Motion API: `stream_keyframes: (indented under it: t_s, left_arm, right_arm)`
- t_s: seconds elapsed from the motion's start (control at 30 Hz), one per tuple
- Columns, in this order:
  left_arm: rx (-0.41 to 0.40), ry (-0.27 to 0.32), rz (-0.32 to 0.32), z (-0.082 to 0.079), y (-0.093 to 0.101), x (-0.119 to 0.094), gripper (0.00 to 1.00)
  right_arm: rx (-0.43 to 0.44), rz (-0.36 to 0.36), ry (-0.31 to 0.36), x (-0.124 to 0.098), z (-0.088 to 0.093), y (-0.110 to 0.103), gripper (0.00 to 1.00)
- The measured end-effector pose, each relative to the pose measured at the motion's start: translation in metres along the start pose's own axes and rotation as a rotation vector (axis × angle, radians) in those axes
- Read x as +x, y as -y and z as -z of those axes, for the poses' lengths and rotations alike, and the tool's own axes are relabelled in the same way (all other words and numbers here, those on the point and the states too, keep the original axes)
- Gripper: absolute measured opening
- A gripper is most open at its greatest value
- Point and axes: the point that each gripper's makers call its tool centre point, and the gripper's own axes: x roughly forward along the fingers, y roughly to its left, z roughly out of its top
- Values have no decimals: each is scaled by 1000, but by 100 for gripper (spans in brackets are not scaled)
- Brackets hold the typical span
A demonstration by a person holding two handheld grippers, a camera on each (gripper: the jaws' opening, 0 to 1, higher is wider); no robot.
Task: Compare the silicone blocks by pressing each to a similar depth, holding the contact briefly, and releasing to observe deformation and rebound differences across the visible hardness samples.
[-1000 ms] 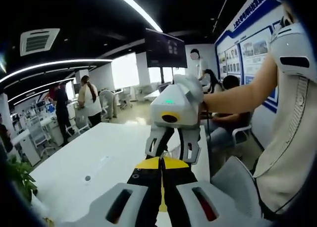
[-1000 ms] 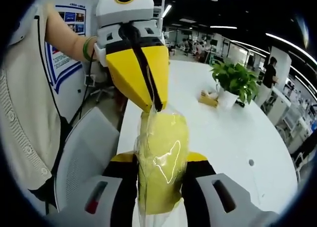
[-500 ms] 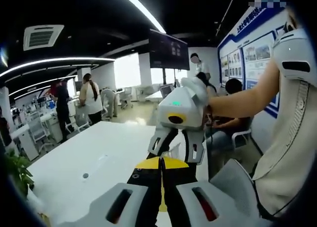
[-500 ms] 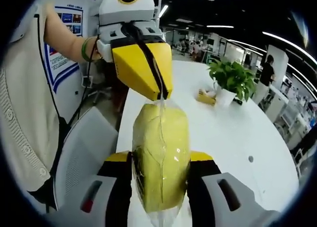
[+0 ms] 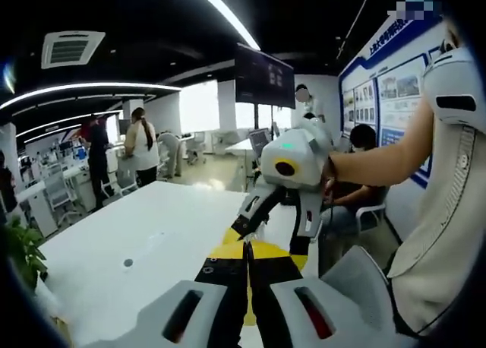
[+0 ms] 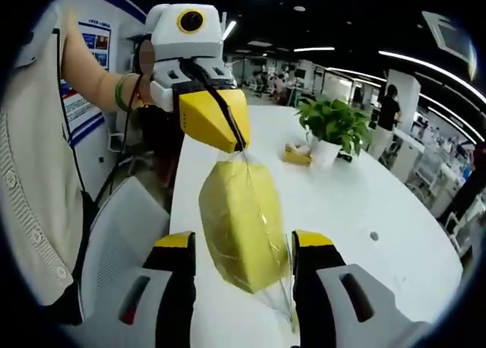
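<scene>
A yellow silicone block (image 6: pixel 243 223) in a clear plastic bag hangs from my left gripper (image 6: pixel 239 143), whose yellow jaws are shut on the top of the bag. In the right gripper view my right gripper (image 6: pixel 244 245) stands open, one finger (image 6: pixel 178 249) on each side of the block with a gap to it. In the left gripper view my own jaws (image 5: pixel 247 249) are shut together, and the right gripper (image 5: pixel 272 238) faces them from just beyond, fingers (image 5: pixel 250 215) spread apart.
Below both grippers lies a long white table (image 6: pixel 357 204), with a potted plant (image 6: pixel 332 128) and a small yellow thing (image 6: pixel 295 154) on it. A grey chair (image 6: pixel 114 242) stands at the table's near edge. Several people (image 5: pixel 140 147) stand far back, near a monitor (image 5: pixel 264 78).
My right gripper has opened off the yellow block, which it was squeezing before. The block now hangs free in its bag from the left gripper, farther from the camera.
</scene>
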Motion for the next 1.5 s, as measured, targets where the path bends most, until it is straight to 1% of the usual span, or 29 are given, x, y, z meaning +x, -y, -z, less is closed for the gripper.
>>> stream_keyframes:
  t_s: [0.07, 0.13, 0.2, 0.23, 0.3, 0.37, 0.47, 0.57, 0.7, 0.77, 0.8, 0.83, 0.9, 1.03, 1.07, 1.1, 1.17, 1.27, 1.3, 1.37, 1.43, 1.5]
  left_arm:
    - [-11, 3, -5, 1, -1, 0, 0]
    - [-24, 7, -8, 2, -2, 0, 0]
    - [-37, 7, -11, 4, -3, 1, 0]
    - [-42, 12, -14, 4, -4, 1, 0]
    - [-59, 16, -13, 5, -5, 1, 0]
    - [-64, 20, -19, 5, -7, 1, 0]
    - [-74, 23, -26, 7, -9, 1, 0]
    - [-87, 24, -37, 9, -12, 0, 0]
    - [-92, 18, -49, 13, -15, 0, 0]
    - [-100, 17, -57, 16, -17, 0, 0]
    - [-106, 14, -59, 18, -18, 0, 0]
    - [-110, 12, -63, 20, -19, 0, 0]
    - [-123, 8, -74, 25, -24, 0, 0]
    - [-169, 4, -91, 36, -35, 2, 0]
    - [-175, 4, -95, 39, -37, 2, 0]
    - [-198, 6, -100, 42, -40, 3, 0]
    - [-222, 10, -110, 49, -46, 5, 0]
    - [-237, 1, -126, 60, -53, 9, 0]
    - [-249, -8, -131, 65, -56, 11, 0]
    - [-264, -14, -143, 72, -59, 13, 0]
    - [-284, -27, -156, 82, -64, 16, 0]
    - [-292, -41, -158, 90, -66, 19, 0]
  right_arm:
    - [5, 20, 21, -4, -1, 0, 48]
    - [24, 48, 60, -8, -5, 0, 50]
    - [33, 87, 89, -14, -7, 6, 52]
    - [36, 97, 92, -15, -6, 6, 54]
    - [40, 124, 99, -19, -3, 6, 55]
    - [44, 165, 108, -22, -2, 8, 61]
    - [73, 191, 123, -27, 1, 6, 69]
    - [88, 215, 148, -32, 0, 5, 69]
    - [119, 251, 211, -42, -8, 4, 70]
    - [140, 271, 261, -48, -14, 3, 70]
    - [159, 285, 298, -52, -19, 3, 71]
    - [166, 288, 308, -53, -20, 2, 72]
    - [198, 306, 363, -61, -26, 2, 73]
    - [228, 323, 408, -72, -29, -4, 75]
    - [235, 331, 413, -74, -28, -4, 75]
    - [243, 347, 420, -77, -27, -4, 76]
    - [251, 371, 418, -79, -23, -4, 79]
    - [262, 390, 419, -81, -17, -6, 83]
    - [268, 401, 416, -81, -13, -6, 83]
    - [290, 420, 414, -82, -6, -4, 83]
    - [311, 449, 424, -85, 2, -1, 84]
    - [334, 469, 409, -86, 12, 0, 84]
